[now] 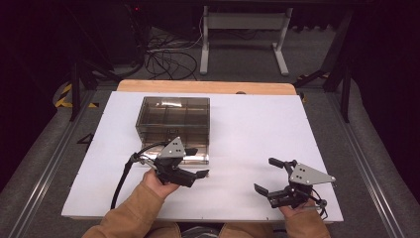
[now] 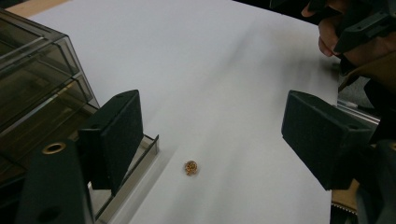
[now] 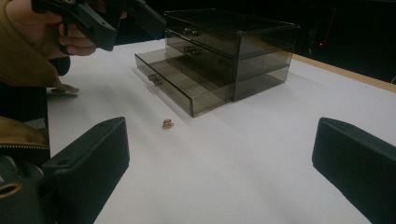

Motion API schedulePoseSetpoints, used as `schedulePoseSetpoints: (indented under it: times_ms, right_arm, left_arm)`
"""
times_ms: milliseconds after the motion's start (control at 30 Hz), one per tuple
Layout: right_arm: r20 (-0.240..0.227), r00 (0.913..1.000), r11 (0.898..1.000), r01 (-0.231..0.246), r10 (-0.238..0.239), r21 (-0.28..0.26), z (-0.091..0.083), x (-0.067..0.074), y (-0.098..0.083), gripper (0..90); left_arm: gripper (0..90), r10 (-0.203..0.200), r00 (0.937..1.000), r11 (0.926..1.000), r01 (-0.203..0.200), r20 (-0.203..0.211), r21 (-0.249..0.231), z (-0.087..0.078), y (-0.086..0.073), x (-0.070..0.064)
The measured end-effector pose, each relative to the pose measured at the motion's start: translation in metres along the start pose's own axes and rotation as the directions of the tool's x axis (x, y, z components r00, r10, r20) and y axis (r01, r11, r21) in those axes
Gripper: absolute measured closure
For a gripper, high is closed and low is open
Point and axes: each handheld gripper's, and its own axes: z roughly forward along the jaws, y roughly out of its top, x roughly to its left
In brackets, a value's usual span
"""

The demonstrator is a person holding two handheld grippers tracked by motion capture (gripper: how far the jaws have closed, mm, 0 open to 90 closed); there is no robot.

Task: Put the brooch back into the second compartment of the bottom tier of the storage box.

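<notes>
From above, my left gripper (image 1: 194, 163) sits at the front of the smoky clear drawer box (image 1: 173, 121), which stands on the white table (image 1: 257, 124) left of centre. The bottom drawer (image 1: 195, 158) is pulled out toward me, so its long axis runs left to right across the table along the box front. My left jaws point right, one over the drawer's front edge, the other nearer me. My right gripper (image 1: 270, 174) rests well apart near the right front corner, jaws spread wide and pointing left.

Along my left jaws, the pads (image 2: 119, 135) stand apart with nothing between them but table. A small gold trinket (image 2: 191, 167) lies on the white surface in the gap, touching neither pad, just beside the open drawer's clear front wall (image 2: 135, 175). It is roundish and too small for me to tell which way it points or whether it has a long axis. The stacked drawers rise at the left; my other hand shows far off at the upper right.

Along my right jaws, the pads (image 3: 93, 158) are wide apart and empty. The box's three drawer fronts face left in this view, knobs toward my left hand (image 3: 56, 37), the lowest drawer drawn out. The trinket lies on the table just off that drawer's near corner.
</notes>
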Motion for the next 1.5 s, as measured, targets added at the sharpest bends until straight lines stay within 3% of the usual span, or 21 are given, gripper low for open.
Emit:
schedulePoseSetpoints:
  times_ms: [200,233,467,567,700,1067,1200,1300,1433,1500]
  right_arm:
    - [-0.003,1.0000,1.000,-0.004,0.004,-0.005,0.000,0.000,0.000,4.7]
    - [-0.003,1.0000,1.000,-0.004,0.004,-0.005,0.000,0.000,0.000,4.7]
    - [-0.007,1.0000,1.000,-0.007,0.007,-0.004,0.001,0.000,-0.001,4.7]
    - [-0.008,0.9999,1.000,-0.008,0.008,-0.003,0.001,0.000,-0.001,4.7]
    - [-0.010,0.9999,1.000,-0.008,0.008,-0.003,0.001,0.000,-0.001,4.8]
    - [-0.013,0.9999,1.000,-0.008,0.008,0.001,0.001,0.000,-0.001,4.8]
    - [-0.014,0.9999,1.000,-0.009,0.009,0.001,0.001,0.000,-0.001,4.8]
    - [-0.013,0.9999,1.000,-0.009,0.009,0.004,0.002,0.000,-0.001,4.8]
    - [-0.015,0.9998,1.000,-0.009,0.009,0.001,0.002,0.000,-0.001,4.8]
    - [-0.014,0.9999,1.000,-0.009,0.009,0.002,0.001,0.000,-0.001,4.8]
  left_arm:
    - [26.3,0.009,0.9999,0.9978,-0.009,-0.004,0.066,0.012,-0.004,0.002]
    - [27.2,-0.004,0.9998,0.9958,0.002,0.021,0.092,0.017,-0.005,0.003]
    - [34.1,-0.007,0.9999,0.9901,0.005,0.011,0.140,0.030,-0.009,0.002]
    - [38.6,0.010,0.9999,0.9863,-0.011,0.006,0.165,0.034,-0.011,0.002]
    - [41.6,0.027,0.9996,0.9758,-0.025,-0.007,0.217,0.042,-0.014,0.001]
    - [49.5,0.009,0.9995,0.9640,0.000,-0.030,0.266,0.058,-0.019,0.006]
    - [52.7,0.005,0.9991,0.9556,0.007,-0.041,0.295,0.063,-0.022,0.007]
    - [55.2,0.002,0.9992,0.9543,0.010,-0.040,0.299,0.065,-0.022,0.007]
    - [57.6,0.020,0.9989,0.9497,-0.006,-0.042,0.313,0.068,-0.024,0.006]
    - [61.5,0.051,0.9971,0.9472,-0.030,-0.056,0.319,0.068,-0.025,0.004]
